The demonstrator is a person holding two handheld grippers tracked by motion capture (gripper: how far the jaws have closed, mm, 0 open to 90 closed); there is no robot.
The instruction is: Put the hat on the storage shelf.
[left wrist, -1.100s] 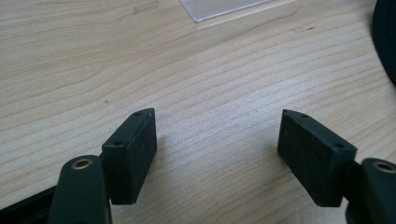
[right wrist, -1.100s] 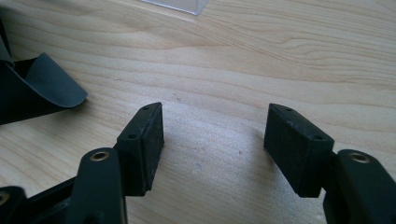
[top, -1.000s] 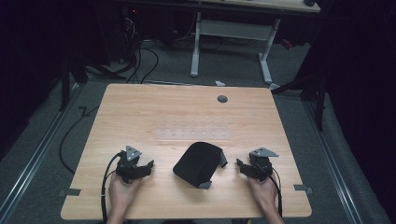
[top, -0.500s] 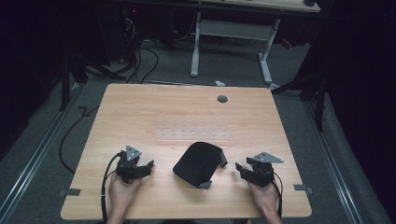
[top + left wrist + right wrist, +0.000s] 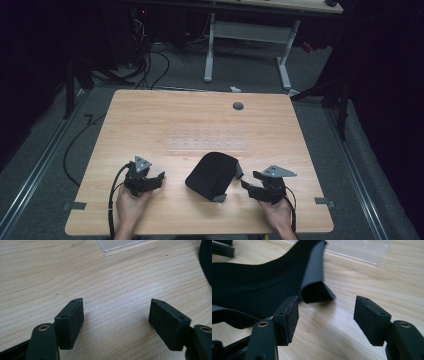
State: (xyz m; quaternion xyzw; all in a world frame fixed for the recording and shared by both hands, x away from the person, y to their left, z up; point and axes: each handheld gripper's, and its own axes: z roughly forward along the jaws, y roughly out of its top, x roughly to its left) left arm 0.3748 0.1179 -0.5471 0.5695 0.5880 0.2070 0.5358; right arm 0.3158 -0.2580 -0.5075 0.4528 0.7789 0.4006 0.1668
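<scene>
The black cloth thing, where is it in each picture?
High view: the black cloth lies low in the middle of the table, between the two claws.
Left gripper view: a dark curved edge at the far right, probably the cloth.
Right gripper view: it spreads across the upper left, with a curled flap above the left jaw.
Shared landmark: the clear plastic sheet just beyond the cloth.
</scene>
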